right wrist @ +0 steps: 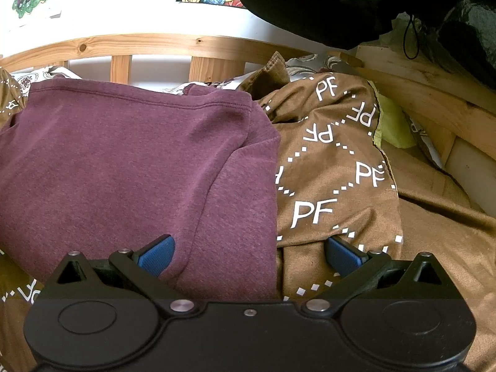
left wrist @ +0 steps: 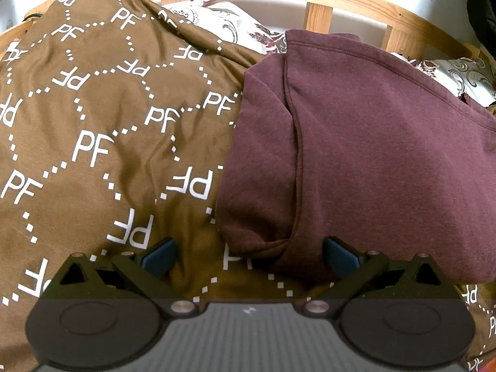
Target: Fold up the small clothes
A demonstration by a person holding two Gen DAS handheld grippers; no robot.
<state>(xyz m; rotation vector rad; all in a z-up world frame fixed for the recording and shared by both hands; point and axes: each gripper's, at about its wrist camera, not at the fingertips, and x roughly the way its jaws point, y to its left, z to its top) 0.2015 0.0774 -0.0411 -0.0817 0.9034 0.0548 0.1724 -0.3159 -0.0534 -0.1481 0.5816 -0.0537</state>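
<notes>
A maroon garment [left wrist: 372,142] lies folded on a brown bedspread printed with white "PF" letters [left wrist: 93,117]. In the left wrist view its near left corner sits between the blue pads of my left gripper [left wrist: 249,255], which stands open just above the cloth. The right wrist view shows the same maroon garment [right wrist: 124,167] from its right side, its near right edge running between the wide-apart pads of my right gripper [right wrist: 249,255], also open. Neither gripper holds any cloth. A fold seam runs down the garment near each side.
A wooden slatted bed frame [left wrist: 316,15] curves along the far side, with a white patterned pillow [left wrist: 223,21] behind the garment. On the right are a plain brown blanket [right wrist: 440,232], a yellow-green cloth [right wrist: 393,127] and a dark bag [right wrist: 310,3].
</notes>
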